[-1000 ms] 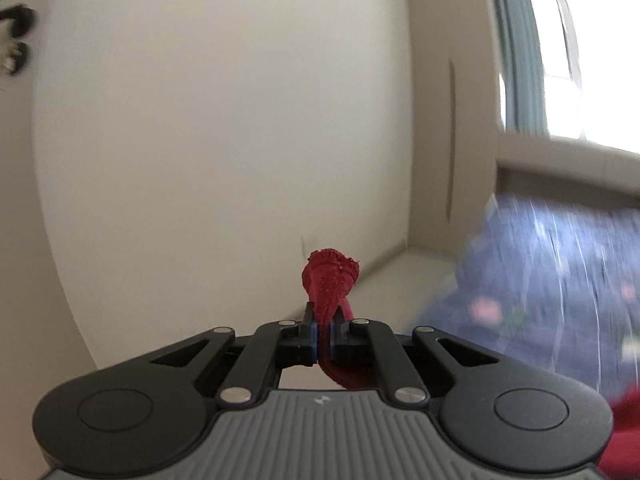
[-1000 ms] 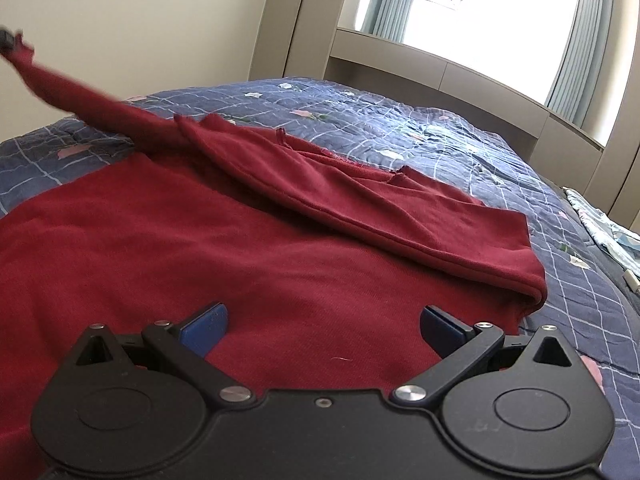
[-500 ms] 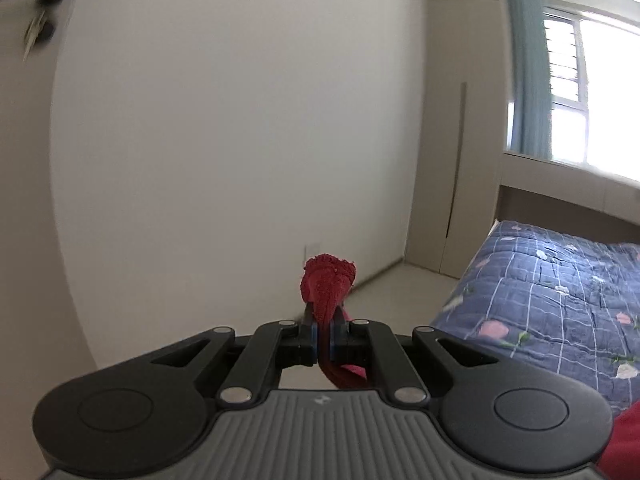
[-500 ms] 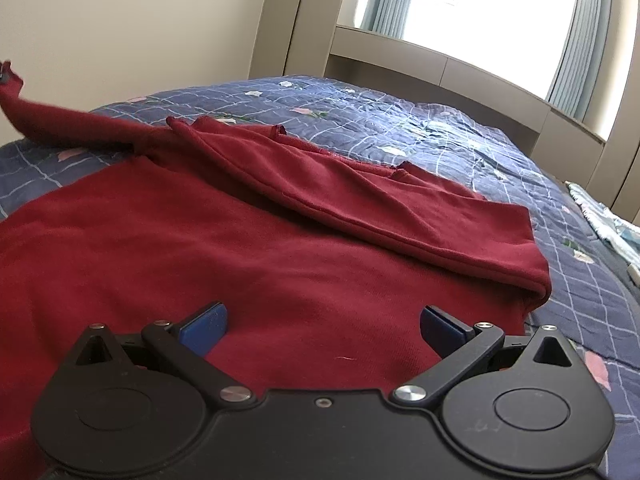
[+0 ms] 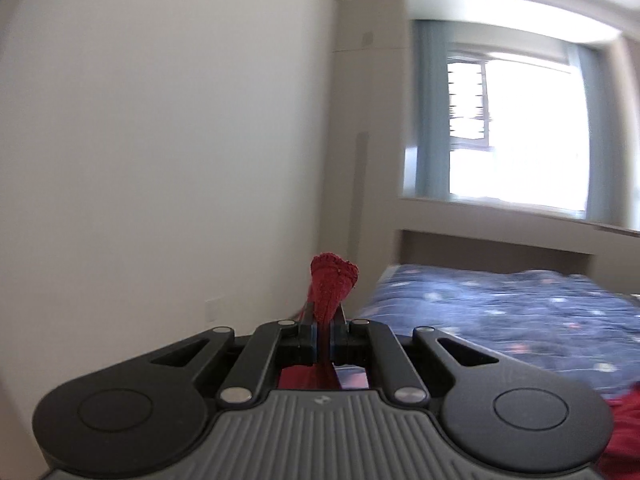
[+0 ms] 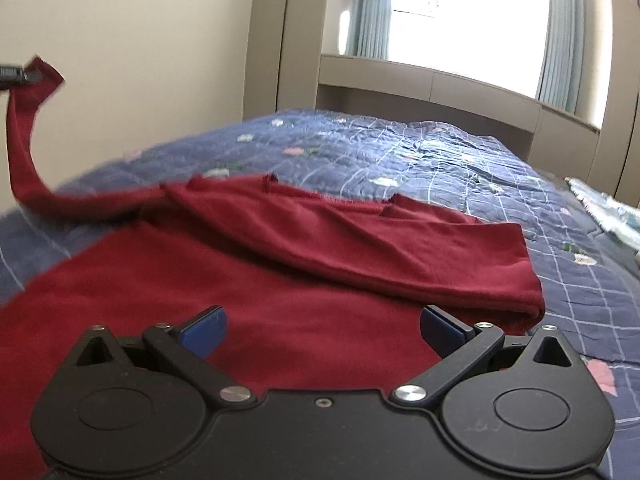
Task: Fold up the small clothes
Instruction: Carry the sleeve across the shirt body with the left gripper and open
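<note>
A dark red garment [image 6: 280, 288] lies spread on the blue quilted bed [image 6: 400, 156], its far part folded over in a long band. One sleeve [image 6: 22, 152] rises off the bed at the left edge. My left gripper [image 5: 324, 326] is shut on the sleeve's cuff [image 5: 332, 280], which bunches up above the pads; in the right wrist view its tip [image 6: 16, 76] shows at the far left, lifted above the bed. My right gripper [image 6: 322, 326] hovers open just over the garment's body, nothing between its blue pads [image 6: 204, 326].
A pale wall [image 5: 160, 140] and a tall cupboard [image 6: 280, 40] stand beyond the bed's left side. A window with blue curtains [image 6: 460, 12] is above the headboard shelf [image 6: 420, 80]. A light patterned cloth [image 6: 604, 212] lies at the bed's right edge.
My left gripper has lifted the sleeve up off the bed and swung toward the window. The right gripper rose slightly and stays open over the garment.
</note>
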Demonstrator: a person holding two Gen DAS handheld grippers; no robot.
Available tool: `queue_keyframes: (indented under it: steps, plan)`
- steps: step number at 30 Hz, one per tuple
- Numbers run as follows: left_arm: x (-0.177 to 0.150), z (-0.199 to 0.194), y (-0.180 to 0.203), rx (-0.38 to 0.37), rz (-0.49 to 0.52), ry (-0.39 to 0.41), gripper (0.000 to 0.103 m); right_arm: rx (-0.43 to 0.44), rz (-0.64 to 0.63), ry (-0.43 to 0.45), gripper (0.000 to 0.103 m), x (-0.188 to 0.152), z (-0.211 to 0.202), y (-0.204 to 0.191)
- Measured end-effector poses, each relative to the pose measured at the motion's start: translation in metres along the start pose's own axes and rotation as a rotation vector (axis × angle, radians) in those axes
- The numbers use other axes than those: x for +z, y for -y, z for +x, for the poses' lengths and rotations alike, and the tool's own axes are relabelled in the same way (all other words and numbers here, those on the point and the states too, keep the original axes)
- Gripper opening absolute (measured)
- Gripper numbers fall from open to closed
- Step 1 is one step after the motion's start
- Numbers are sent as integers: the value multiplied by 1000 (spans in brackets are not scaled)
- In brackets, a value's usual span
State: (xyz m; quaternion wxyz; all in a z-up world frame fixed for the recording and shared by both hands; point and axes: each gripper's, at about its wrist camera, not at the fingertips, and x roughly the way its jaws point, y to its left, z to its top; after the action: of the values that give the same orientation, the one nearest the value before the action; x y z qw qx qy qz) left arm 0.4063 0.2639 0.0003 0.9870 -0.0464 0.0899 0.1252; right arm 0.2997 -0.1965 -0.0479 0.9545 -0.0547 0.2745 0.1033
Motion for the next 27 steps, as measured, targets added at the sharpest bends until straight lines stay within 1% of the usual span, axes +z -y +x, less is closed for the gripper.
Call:
queue_keyframes:
  steps: [3,4,7,10,12,13,16,21,22,24,25,26,27]
  plan:
    - [3,-16,30,-122,16,6,5,44,68,12,102,8,-3,11]
    - [5,-31,39,-160,24,5,5,62,95,13,102,10,-3,15]
    - [-3,-46,69,-280,61,-7,5,112,182,14,102,15,-3,27]
    - [-19,-63,99,-388,104,-35,6,158,251,11,101,16,-3,36]
    - [-36,-77,115,-452,135,-71,6,191,292,6,100,15,-1,40]
    - [-46,-78,124,-480,157,-92,6,214,313,-3,98,14,1,42]
    - [-72,-84,146,-525,224,-123,6,273,373,-32,94,14,7,46]
    - [-105,-83,177,-544,329,-189,7,373,420,-84,86,19,22,40]
    - [-109,-93,186,-543,343,-199,7,402,433,-100,83,21,26,37]
    - [-115,-109,192,-539,365,-216,7,472,471,-139,79,25,36,31]
    - [-119,-110,193,-531,373,-220,7,508,492,-161,79,27,42,27]
    - [-117,-129,192,-521,381,-217,7,550,516,-188,79,30,48,23]
    - [-118,-132,192,-515,390,-211,7,603,548,-224,79,32,56,19]
